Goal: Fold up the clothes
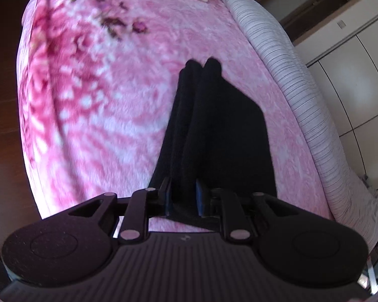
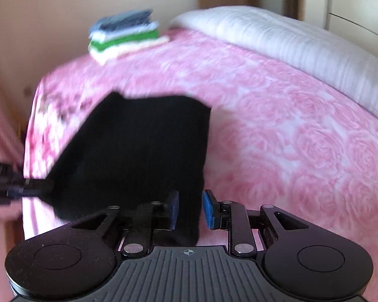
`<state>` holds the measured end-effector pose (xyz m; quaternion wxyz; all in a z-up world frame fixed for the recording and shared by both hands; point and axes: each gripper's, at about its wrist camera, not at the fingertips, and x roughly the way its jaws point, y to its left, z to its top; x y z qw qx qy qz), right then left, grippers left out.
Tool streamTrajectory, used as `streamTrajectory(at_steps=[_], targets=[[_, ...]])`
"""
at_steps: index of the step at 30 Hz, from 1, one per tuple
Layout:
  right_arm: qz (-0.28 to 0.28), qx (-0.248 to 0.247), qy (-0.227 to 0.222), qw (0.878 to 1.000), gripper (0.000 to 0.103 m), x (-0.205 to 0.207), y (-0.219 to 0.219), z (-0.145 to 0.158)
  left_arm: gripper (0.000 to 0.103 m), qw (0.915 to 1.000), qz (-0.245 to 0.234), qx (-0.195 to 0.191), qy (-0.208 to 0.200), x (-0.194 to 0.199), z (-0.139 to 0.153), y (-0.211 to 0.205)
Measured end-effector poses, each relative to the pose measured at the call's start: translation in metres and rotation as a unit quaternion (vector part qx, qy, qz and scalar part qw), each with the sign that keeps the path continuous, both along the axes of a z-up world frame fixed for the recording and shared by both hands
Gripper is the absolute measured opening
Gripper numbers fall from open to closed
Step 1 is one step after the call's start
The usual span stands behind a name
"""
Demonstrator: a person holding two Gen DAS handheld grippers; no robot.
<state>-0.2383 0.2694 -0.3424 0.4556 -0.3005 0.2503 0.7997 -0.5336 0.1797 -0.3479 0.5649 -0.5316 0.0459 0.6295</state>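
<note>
Black knit cloth (image 1: 214, 130), a folded dark garment, is bunched between the blue pads of the left gripper (image 1: 182, 197), which is clamped on it. The right gripper (image 2: 189, 210) has the garment's other edge between its blue pads, but a gap shows beside the right-hand pad, so that grip looks loose. The garment hangs over the pink rose-patterned fleece blanket (image 2: 289, 136) near its front edge. Risk: cloth slipping from the right jaws, dropping that corner and undoing the fold.
</note>
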Motion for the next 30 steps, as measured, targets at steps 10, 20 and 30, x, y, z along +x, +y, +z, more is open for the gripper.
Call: streamTrajectory(at_steps=[10,20,30], targets=[[-0.007,-0.008,0.013,1.0,0.024,-0.028,0.014,-0.019,0.002,0.9871,-0.123,0.002,0.103,0.032,-0.024,0.046],[0.037,-0.024,-0.065,0.997,0.026,-0.045,0.023,-0.015,0.002,0.9869,-0.119,-0.014,0.107,0.03,-0.024,0.043],[-0.025,-0.028,-0.035,0.999,0.026,-0.061,0.088,-0.019,0.008,0.9688,-0.175,0.017,0.175,0.007,-0.026,0.115]])
